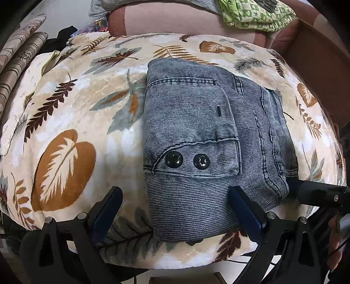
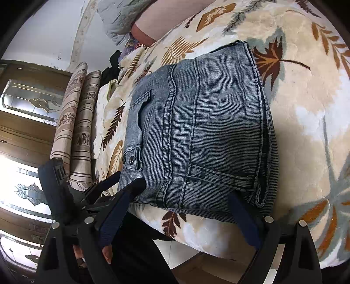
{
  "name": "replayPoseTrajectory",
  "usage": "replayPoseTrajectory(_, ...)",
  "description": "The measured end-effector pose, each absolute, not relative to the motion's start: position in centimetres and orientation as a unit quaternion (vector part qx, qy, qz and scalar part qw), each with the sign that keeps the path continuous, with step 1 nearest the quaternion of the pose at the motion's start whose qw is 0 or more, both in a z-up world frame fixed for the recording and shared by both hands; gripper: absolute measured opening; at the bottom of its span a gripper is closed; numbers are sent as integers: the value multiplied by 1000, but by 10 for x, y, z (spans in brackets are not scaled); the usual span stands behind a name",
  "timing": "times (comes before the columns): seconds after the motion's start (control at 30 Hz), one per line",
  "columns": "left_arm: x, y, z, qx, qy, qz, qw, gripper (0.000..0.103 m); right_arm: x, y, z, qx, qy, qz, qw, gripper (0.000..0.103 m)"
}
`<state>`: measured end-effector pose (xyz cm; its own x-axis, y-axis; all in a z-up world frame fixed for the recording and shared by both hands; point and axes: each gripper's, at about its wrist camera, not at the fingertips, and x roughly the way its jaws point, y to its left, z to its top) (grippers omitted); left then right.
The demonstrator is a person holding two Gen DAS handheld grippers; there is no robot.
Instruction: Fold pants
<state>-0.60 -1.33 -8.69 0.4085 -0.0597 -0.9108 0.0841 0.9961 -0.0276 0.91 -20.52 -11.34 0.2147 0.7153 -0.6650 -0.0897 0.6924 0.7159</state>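
Note:
The grey-blue corduroy pants lie folded into a compact stack on a leaf-print blanket; a pocket flap with two black snaps faces up. My left gripper is open, its fingers at the stack's near edge and holding nothing. In the right wrist view the pants fill the middle. My right gripper is open at the stack's near end, with nothing between its pads. The right gripper's finger shows at the stack's right corner in the left wrist view.
The blanket covers a raised surface whose near edge drops to the floor. Striped rolled cushions lie at the left. A green patterned cloth sits on a pink sofa behind. A brown box stands at the right.

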Motion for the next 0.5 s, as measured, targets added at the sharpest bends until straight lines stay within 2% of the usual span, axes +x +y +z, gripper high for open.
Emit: replayPoseTrajectory(0.5, -6, -13, -87, 11, 542, -43, 840, 99, 10, -204, -115, 267, 567, 280, 727, 94)
